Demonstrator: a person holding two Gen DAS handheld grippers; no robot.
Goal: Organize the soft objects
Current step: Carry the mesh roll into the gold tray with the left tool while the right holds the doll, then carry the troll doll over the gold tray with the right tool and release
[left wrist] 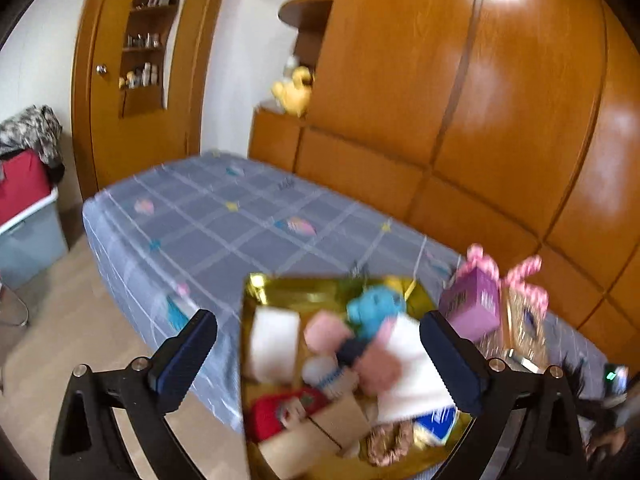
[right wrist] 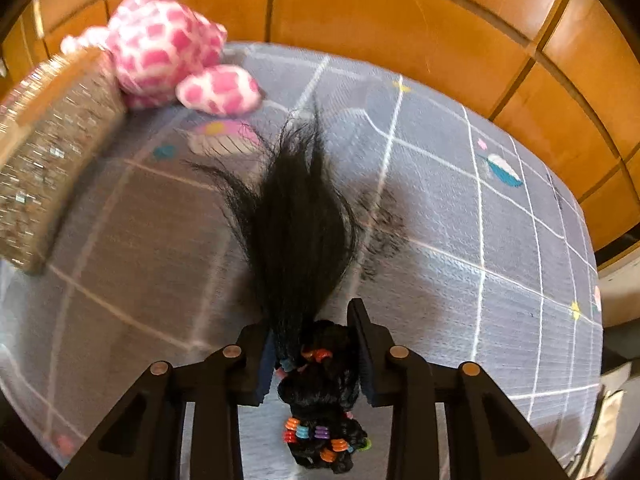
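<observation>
Bed (left wrist: 208,216) w/ gold box (left wrist: 260,292), pink plush (right wrist: 168,44) (maybe more).

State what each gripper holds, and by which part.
Left gripper: open, holds nothing. Right gripper: shut on the black hairpiece, at its banded end.

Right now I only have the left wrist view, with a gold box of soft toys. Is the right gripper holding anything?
Observer: Yes, the right gripper is shut on a black hairpiece.
Reviewer: Just plain hair?
Observer: No, coloured bands wrap its curly end, nearest the camera.
Reviewer: What lies beyond it?
Observer: A pink spotted plush toy on the bedsheet, beside a glittery box.
</observation>
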